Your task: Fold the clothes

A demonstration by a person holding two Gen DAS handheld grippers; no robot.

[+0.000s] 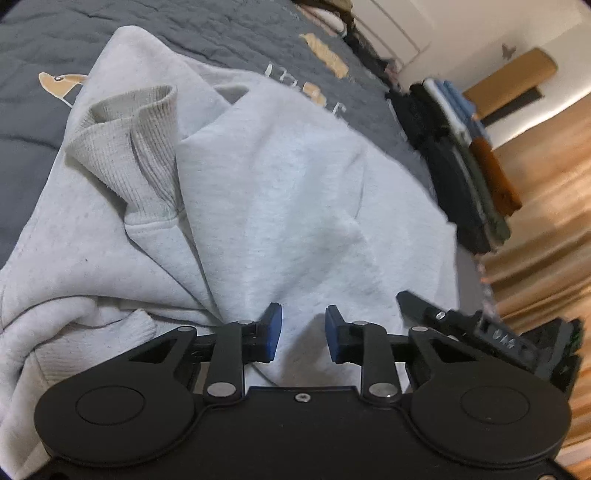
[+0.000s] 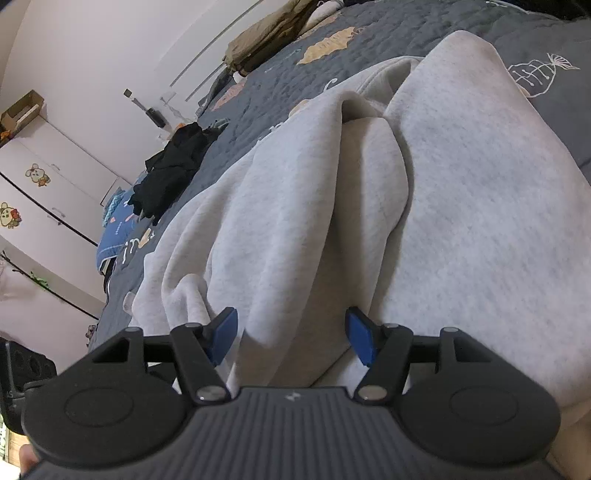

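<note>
**Mia:** What do you see from the left wrist?

**Ben:** A big light grey sweatshirt point(image 1: 258, 177) lies bunched up on a bed with a dark grey quilt point(image 1: 44, 122). It fills the middle of the frame. Its ribbed cuff point(image 1: 133, 147) sticks up at the upper left. The left gripper point(image 1: 303, 334) sits low at the bottom of the frame, tipped down close over the cloth. Its jaws are a little apart, with soft cloth showing between the blue pads point(image 1: 272, 332). I cannot tell if they pinch it.

**Mia:** Anything else there?

**Ben:** A stack of folded clothes point(image 1: 458, 162) sits at the bed's edge on the right. Below it, at the lower right, part of another black gripper pokes in.

**Mia:** And the right wrist?

**Ben:** The same sweatshirt point(image 2: 461, 206) runs from the bottom up to the top right. The right gripper point(image 2: 291, 336) is low at the bottom, pointing along the cloth. Its jaws are wide apart, and a thick fold point(image 2: 295, 258) of the sweatshirt lies between them, not squeezed. A black heap of clothes point(image 2: 173, 166) lies on the quilt point(image 2: 388, 26) at the left. White cupboards point(image 2: 48, 177) with animal stickers stand at the far left.
</note>
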